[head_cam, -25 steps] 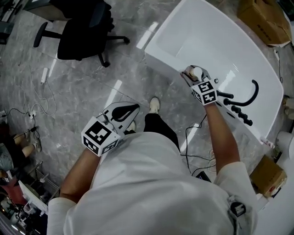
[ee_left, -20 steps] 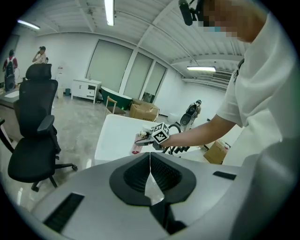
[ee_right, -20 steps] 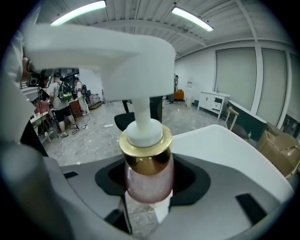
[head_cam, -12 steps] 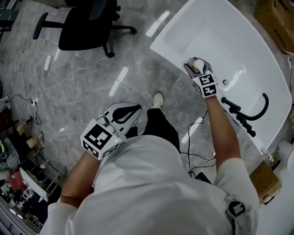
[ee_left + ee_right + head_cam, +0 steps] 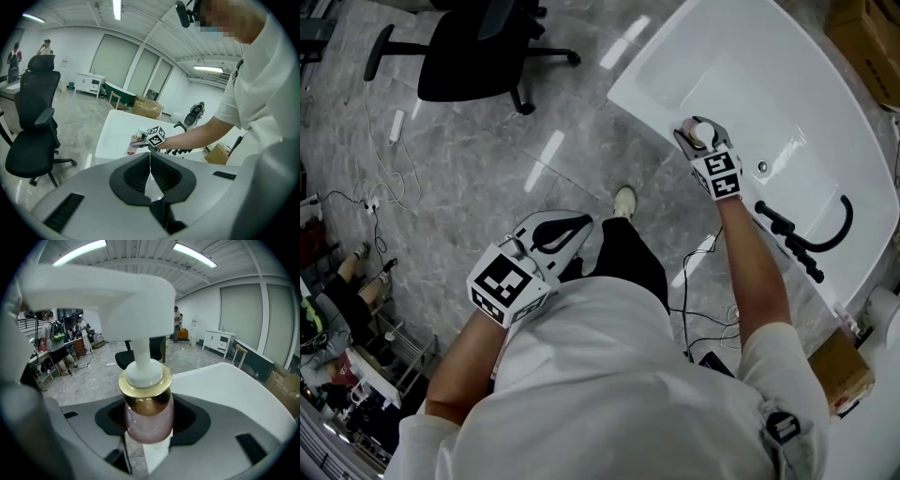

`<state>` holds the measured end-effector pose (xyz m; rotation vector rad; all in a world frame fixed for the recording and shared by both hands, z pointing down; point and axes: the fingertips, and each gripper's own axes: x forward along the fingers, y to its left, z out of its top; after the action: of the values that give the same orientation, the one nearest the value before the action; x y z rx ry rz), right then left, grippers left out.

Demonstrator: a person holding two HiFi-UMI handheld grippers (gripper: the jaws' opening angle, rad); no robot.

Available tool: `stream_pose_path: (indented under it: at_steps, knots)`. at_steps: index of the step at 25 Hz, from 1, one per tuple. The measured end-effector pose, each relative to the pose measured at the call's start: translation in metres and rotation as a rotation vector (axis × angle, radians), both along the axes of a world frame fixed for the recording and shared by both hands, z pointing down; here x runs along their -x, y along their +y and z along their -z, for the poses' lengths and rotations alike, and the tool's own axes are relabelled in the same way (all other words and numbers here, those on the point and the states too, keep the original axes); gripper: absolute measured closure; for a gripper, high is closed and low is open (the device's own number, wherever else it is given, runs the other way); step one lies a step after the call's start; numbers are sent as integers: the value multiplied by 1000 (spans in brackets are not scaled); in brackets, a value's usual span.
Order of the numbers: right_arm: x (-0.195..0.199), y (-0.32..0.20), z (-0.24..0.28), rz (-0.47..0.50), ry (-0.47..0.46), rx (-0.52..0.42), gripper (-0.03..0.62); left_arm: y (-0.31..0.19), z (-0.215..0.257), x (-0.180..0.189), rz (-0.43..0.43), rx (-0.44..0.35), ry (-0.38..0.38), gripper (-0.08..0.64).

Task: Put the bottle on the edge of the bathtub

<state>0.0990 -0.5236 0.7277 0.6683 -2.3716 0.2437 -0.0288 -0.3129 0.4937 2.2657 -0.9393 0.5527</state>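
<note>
A pink pump bottle (image 5: pixel 149 414) with a gold collar and a white pump head stands upright between the jaws of my right gripper (image 5: pixel 149 427), which is shut on it. In the head view this gripper (image 5: pixel 699 139) holds the bottle (image 5: pixel 701 133) over the near rim of the white bathtub (image 5: pixel 649 120). I cannot tell whether the bottle's base touches the rim. My left gripper (image 5: pixel 565 228) hangs shut and empty over the floor by the person's waist. From the left gripper view (image 5: pixel 150 165) the bottle (image 5: pixel 132 146) shows far off.
A black faucet with a curved hose (image 5: pixel 811 225) sits on the tub's right rim. A black office chair (image 5: pixel 473 56) stands at the upper left. Cables (image 5: pixel 380 187) trail over the grey floor, and cardboard boxes (image 5: pixel 862 28) lie beyond the tub.
The head view has shifted slightly. The right gripper keeps the bottle at the same spot on the tub's near rim, and the left gripper has not moved.
</note>
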Motion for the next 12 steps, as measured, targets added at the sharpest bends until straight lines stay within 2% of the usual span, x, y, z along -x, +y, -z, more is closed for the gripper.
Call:
stream_pose_path:
  at_steps: [9, 12]
  knots:
    - [-6, 0, -1, 0, -13, -7, 357, -1, 0, -10, -19, -5, 1, 541]
    - [-7, 3, -3, 4, -3, 3, 334, 2, 3, -11, -24, -8, 0, 541]
